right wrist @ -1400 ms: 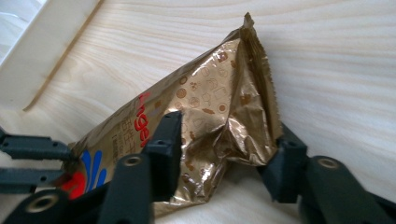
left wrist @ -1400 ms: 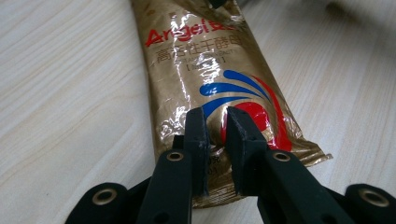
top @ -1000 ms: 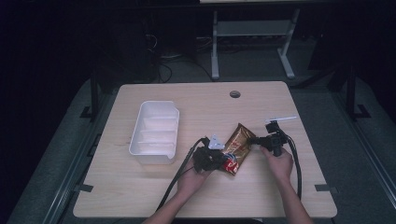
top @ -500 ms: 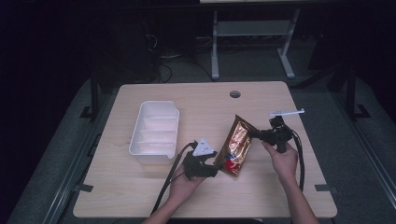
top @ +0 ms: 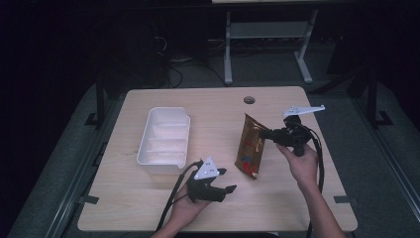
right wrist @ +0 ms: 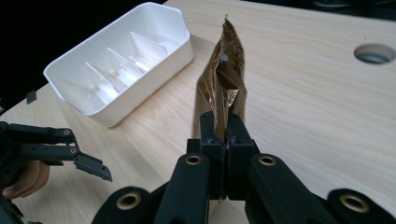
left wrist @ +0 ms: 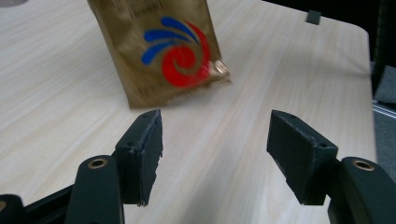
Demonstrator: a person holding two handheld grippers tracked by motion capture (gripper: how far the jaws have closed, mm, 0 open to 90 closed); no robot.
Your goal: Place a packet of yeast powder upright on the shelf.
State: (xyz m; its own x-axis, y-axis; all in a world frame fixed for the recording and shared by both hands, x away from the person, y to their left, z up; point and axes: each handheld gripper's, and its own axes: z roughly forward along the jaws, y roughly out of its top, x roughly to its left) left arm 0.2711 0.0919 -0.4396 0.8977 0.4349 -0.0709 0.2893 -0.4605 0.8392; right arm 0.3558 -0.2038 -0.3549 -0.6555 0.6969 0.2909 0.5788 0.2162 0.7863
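left gripper (top: 225, 181) released pouch (top: 250, 146), pouch lifted upright

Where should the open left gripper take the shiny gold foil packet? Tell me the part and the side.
Grip the shiny gold foil packet by its lower edge, coming in level from the left gripper's side. The right gripper already pinches the thin upper edge, so the packet hangs upright, its flat bottom seam near the wooden table and unobstructed.

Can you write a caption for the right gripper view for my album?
Right gripper pinches a golden snack bag beside a white tray.
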